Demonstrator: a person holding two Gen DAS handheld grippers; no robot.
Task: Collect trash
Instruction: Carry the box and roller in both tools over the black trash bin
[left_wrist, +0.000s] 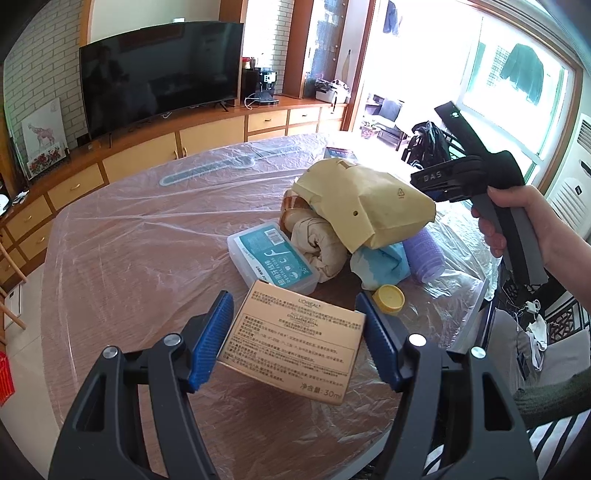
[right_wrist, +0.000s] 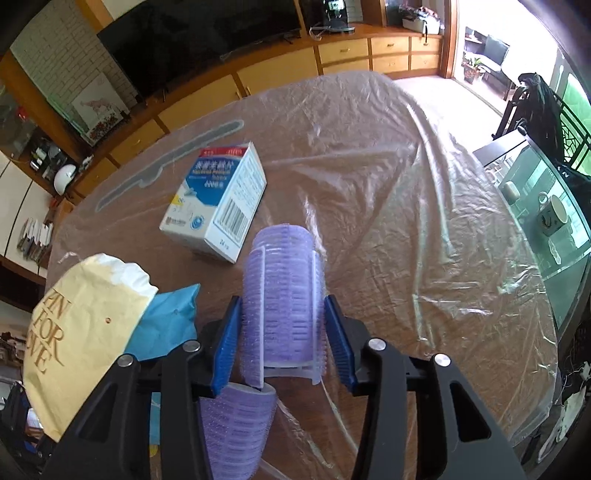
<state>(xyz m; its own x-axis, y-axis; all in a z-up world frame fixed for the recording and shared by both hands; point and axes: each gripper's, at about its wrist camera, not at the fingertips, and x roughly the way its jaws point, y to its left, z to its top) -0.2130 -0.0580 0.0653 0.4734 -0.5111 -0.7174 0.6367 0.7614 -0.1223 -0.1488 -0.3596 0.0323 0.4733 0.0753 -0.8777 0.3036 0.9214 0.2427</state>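
Grippers are both gripping: the left gripper is squeezing a box low in frame, the right gripper a roller at centre.

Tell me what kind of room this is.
Most likely a home living and dining room: a big TV on a long wooden cabinet, a round table under plastic film, and a window with clothes hung outside.

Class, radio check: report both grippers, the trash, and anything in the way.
Left gripper shut on gold box. Right gripper shut on purple hair roller. Paper bag, blue wrapper, yellow cap still on table. Nothing blocking.
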